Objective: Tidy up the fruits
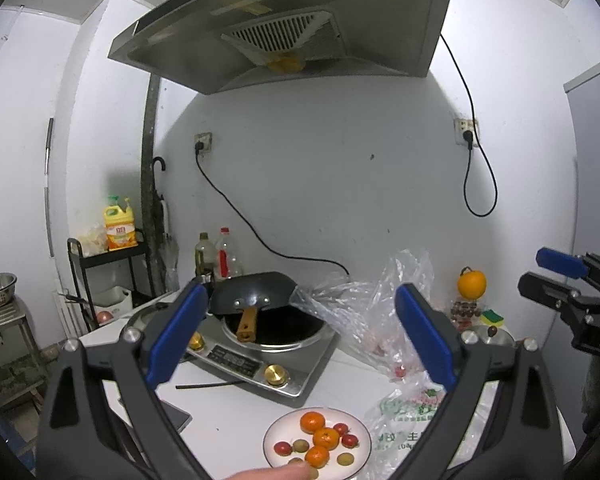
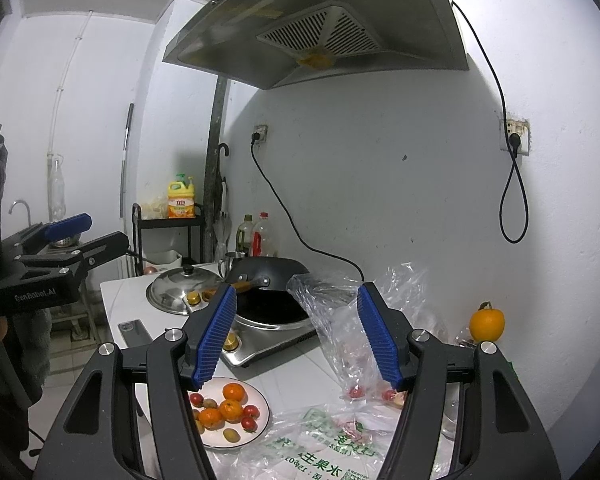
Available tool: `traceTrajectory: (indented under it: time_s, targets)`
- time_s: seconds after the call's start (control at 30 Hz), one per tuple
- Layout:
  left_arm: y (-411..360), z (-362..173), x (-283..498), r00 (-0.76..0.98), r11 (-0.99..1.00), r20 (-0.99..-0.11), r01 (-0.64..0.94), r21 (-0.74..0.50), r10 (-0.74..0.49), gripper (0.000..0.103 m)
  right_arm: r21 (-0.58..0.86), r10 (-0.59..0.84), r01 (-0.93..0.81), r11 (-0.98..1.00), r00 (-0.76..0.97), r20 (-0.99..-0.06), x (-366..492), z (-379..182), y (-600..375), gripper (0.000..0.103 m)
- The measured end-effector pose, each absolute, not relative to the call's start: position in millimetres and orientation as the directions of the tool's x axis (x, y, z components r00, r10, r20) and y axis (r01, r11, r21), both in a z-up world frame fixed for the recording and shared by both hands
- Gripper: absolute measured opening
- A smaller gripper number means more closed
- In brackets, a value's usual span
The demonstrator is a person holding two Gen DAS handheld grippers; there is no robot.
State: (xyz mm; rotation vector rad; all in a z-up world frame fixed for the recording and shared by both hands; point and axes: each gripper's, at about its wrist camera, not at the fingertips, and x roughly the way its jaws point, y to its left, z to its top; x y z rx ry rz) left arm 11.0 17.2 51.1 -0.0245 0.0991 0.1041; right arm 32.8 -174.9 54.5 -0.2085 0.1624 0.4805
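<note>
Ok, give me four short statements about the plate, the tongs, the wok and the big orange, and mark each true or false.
1. The plate holds three small oranges. True.
2. Both tongs, left and right, are shut on fruit. False: both are open and hold nothing.
3. The wok sits on the stove. True.
4. The big orange lies on the plate. False: it stands by the wall, far right.
</note>
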Motion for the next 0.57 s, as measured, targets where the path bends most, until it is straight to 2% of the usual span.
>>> traceTrajectory:
  time_s: [0.57]
  targets:
    - [18.8,45.0,18.7,0.994,0.998,-0.099,-0.059,-0.033,0.055,0.096,-0.171,0.437,-0.473,0.864,0.874,-0.212,33.3,56.4,-176.1,0.066]
